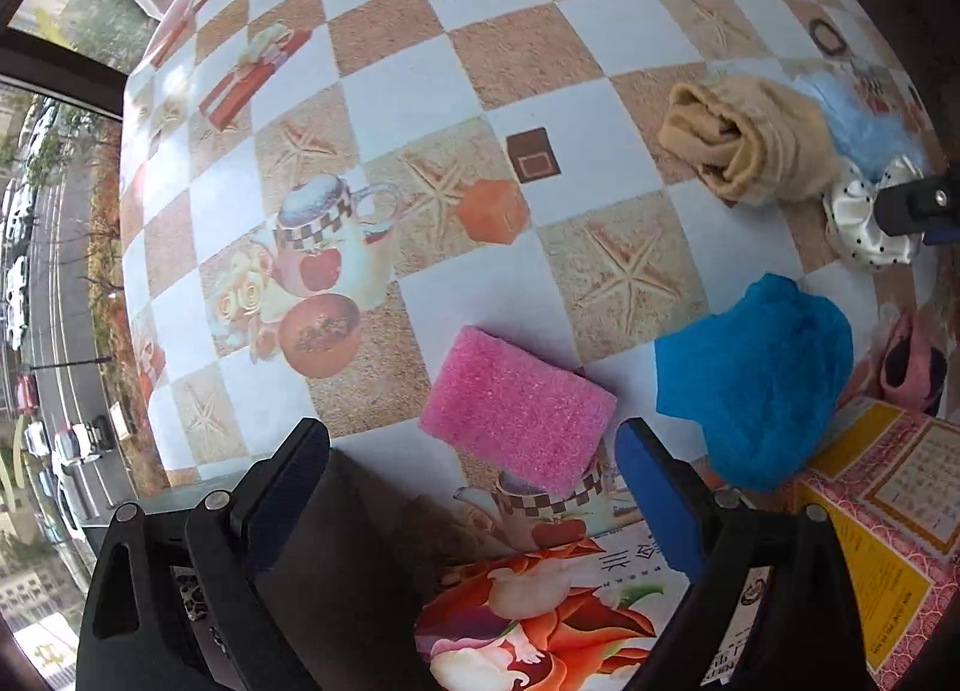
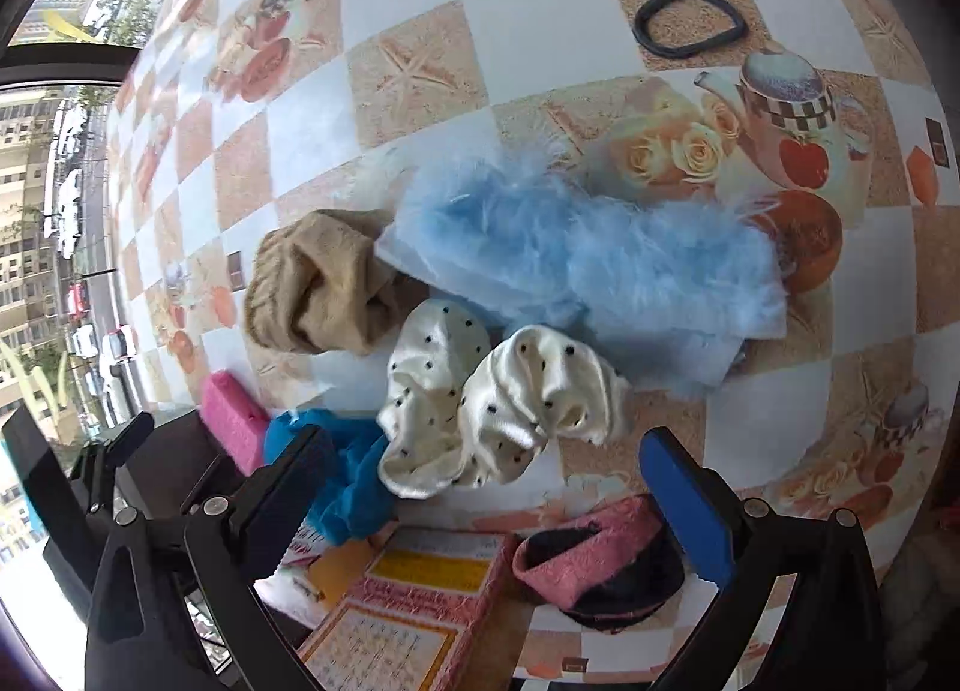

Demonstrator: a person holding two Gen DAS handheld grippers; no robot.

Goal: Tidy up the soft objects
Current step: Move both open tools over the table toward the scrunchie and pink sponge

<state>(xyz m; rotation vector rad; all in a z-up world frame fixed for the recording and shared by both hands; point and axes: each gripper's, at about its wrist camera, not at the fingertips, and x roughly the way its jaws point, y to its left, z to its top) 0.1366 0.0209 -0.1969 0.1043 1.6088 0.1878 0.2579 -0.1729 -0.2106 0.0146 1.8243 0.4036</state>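
My left gripper (image 1: 474, 451) is open and empty, its jaws wide on either side of a pink sponge (image 1: 519, 412) lying on the table just ahead. A blue cloth (image 1: 756, 379) lies to its right, a rolled beige knit (image 1: 750, 142) farther back. My right gripper (image 2: 480, 463) is open and empty, just short of a white polka-dot scrunchie (image 2: 492, 403). Behind the scrunchie lie a fluffy light-blue piece (image 2: 588, 265) and the beige knit (image 2: 324, 283). The blue cloth (image 2: 354, 475) and pink sponge (image 2: 231, 421) show at its left. A pink and black item (image 2: 600, 571) lies by the right finger.
A pink and yellow printed box (image 2: 408, 613) sits at the near edge; it also shows in the left wrist view (image 1: 888, 523). A black rubber ring (image 2: 690, 22) lies far back. The checkered tablecloth (image 1: 420, 91) covers the table, whose left edge borders a window.
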